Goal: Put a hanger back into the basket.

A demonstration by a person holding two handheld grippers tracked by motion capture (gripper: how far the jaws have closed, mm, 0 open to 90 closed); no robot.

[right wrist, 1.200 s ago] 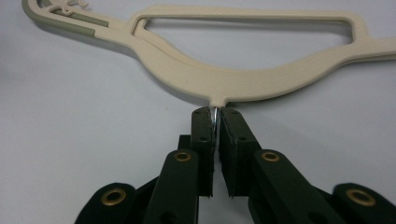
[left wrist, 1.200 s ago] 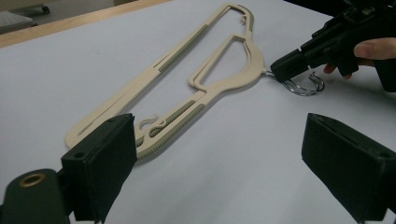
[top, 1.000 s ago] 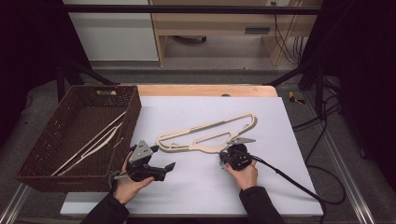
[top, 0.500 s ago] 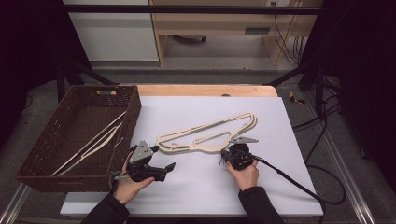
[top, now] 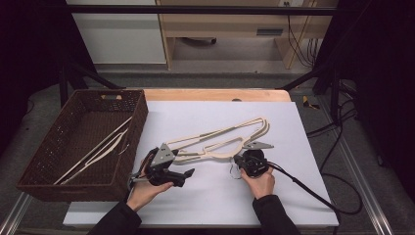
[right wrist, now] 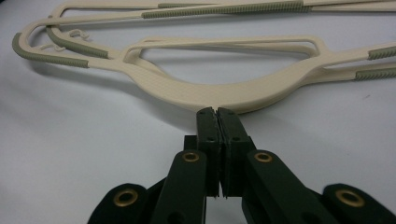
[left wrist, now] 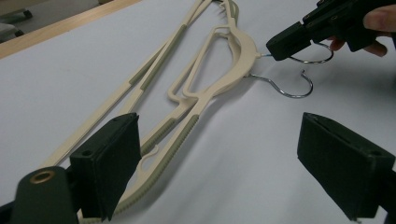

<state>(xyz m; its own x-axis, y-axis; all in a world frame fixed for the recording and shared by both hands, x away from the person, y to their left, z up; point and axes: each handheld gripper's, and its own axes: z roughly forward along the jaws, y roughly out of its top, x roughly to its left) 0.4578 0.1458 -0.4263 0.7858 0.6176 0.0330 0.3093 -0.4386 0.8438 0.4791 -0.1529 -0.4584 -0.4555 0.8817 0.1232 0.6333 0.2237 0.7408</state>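
Two cream plastic hangers [top: 220, 142] lie stacked on the white tabletop [top: 293, 196]. My right gripper [top: 238, 160] is shut on the wire hook of the upper hanger, right at its neck [right wrist: 216, 114]. In the left gripper view its black tip [left wrist: 287, 42] pinches that wire, and the second hanger's hook [left wrist: 289, 88] lies free beside it. My left gripper [top: 185, 171] hovers open by the hangers' near arm ends [left wrist: 219, 158]. Its jaws have just narrowed slightly and its pads press on nothing.
A dark wicker basket [top: 137, 117] stands at the table's left with more cream hangers [top: 98, 149] inside. The right gripper's cable [top: 313, 193] trails off to the right. A wooden strip [top: 215, 94] edges the far side of the tabletop.
My left gripper has shifted a little to the right, toward the hangers. The right gripper and the hangers have stayed put.
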